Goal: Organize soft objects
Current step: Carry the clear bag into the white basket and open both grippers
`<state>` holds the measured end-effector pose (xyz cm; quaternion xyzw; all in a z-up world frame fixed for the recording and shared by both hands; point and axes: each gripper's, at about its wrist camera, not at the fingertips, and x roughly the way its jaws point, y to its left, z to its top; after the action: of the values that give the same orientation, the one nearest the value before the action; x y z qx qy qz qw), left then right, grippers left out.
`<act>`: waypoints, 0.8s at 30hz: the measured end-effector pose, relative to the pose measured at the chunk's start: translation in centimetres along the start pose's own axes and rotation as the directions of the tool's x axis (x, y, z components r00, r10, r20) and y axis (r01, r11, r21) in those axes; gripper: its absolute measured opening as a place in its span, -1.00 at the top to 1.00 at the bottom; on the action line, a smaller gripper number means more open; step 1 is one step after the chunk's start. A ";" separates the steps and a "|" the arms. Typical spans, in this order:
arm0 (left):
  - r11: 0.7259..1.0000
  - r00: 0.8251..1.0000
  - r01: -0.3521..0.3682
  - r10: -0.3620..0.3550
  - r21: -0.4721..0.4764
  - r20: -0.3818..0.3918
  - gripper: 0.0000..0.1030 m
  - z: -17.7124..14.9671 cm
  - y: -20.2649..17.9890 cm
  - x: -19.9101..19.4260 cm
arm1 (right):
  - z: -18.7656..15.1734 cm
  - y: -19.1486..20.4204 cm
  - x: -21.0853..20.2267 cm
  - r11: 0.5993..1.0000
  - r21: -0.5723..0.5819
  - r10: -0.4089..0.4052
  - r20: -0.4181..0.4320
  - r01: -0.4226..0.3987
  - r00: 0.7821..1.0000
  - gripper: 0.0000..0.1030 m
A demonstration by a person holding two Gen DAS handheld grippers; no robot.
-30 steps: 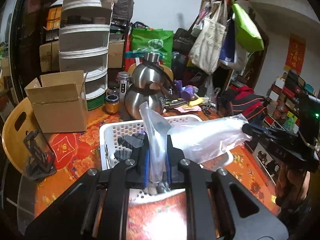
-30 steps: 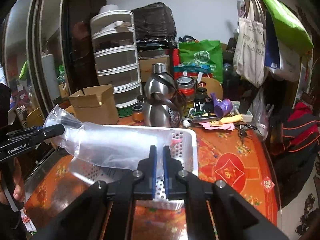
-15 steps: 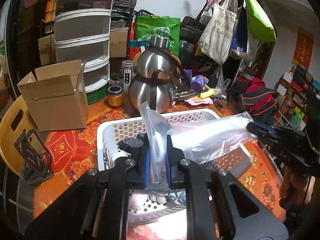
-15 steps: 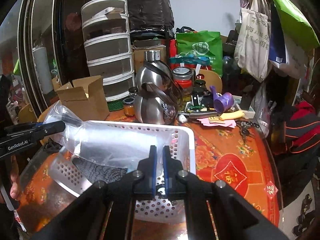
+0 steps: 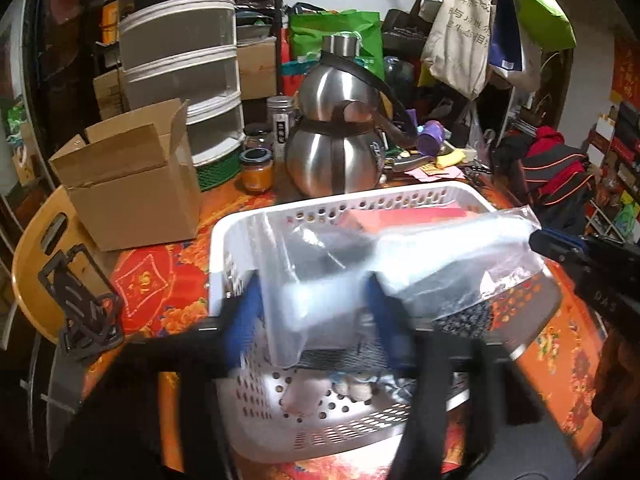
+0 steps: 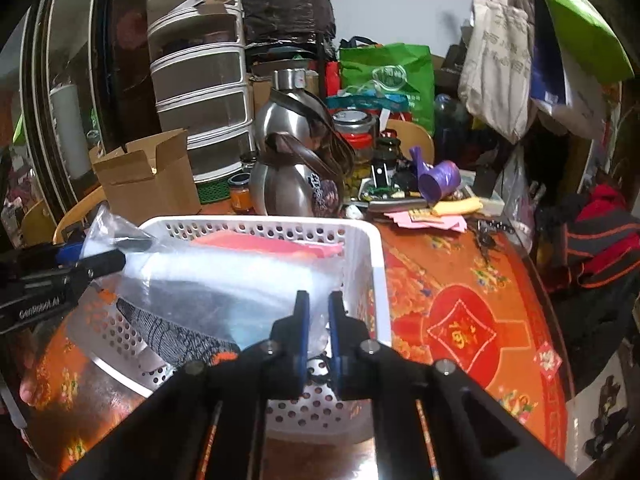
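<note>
Left gripper [image 5: 316, 316] jaws opening, pads now wide of the clear plastic bag [image 5: 384, 264] they pinched a second ago. Right gripper [image 6: 318, 316] opening too, narrow gap, bag corner between its pads. Bag lowered into the white perforated basket [image 6: 376, 264] over patterned fabric [image 6: 168, 336]: drop-off looks nearly complete.

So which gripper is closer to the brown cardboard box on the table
Left. The left gripper works at the white basket's end beside the brown cardboard box; the right gripper is at the basket's far end, away from the box.
</note>
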<state>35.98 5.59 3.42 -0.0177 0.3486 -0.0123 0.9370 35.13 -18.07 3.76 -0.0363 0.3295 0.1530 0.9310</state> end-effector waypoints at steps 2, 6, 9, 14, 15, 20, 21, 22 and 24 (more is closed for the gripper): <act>1.000 0.999 -0.025 0.025 0.007 0.028 -0.64 -0.4 0.1 -0.3 | -0.3 -0.2 0.0 1.000 0.007 -0.003 -0.002 0.003 1.000 0.12; 1.000 0.999 -0.019 0.019 0.003 0.044 -0.85 -0.9 0.5 -1.0 | -0.8 -0.1 -0.9 0.999 -0.004 -0.046 0.036 0.046 0.998 -0.53; 0.999 0.999 -0.035 0.035 0.009 0.041 -1.00 -1.2 0.6 -1.2 | -1.1 -0.3 -1.0 0.999 0.009 -0.034 0.022 0.034 0.999 -0.76; 0.999 0.997 -0.044 0.043 0.011 0.064 -1.00 -2.1 0.6 -2.4 | -2.1 0.0 -0.8 1.000 0.010 0.000 -0.016 0.000 1.000 -1.00; 0.999 0.997 -0.046 0.045 0.011 0.062 -1.00 -2.3 0.6 -2.6 | -2.2 0.1 -0.8 1.000 0.017 0.016 -0.017 -0.016 1.000 -1.00; 0.998 0.995 -0.057 0.056 0.018 0.086 -1.00 -3.7 0.5 -5.8 | -3.4 0.9 -4.0 0.999 0.020 0.033 0.037 -0.034 0.999 -1.00; 0.999 0.995 -0.050 0.049 0.016 0.089 -1.00 -4.1 0.6 -6.8 | -3.9 1.1 -5.0 0.999 0.026 0.035 0.040 -0.036 0.999 -1.00; 0.999 0.995 -0.042 0.041 0.015 0.094 -1.00 -4.7 0.7 -8.0 | -4.2 1.2 -5.8 0.999 0.027 0.040 0.042 -0.041 0.998 -1.00; 0.999 0.992 -0.047 0.046 0.003 0.119 -1.00 -6.4 0.8 -10.7 | -6.0 2.0 -9.0 0.999 0.021 0.040 0.073 -0.041 0.997 -1.00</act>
<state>23.71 6.59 5.57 -0.0074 0.2924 0.0094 0.9562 24.25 -19.59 4.78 -0.0135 0.2979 0.1694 0.9394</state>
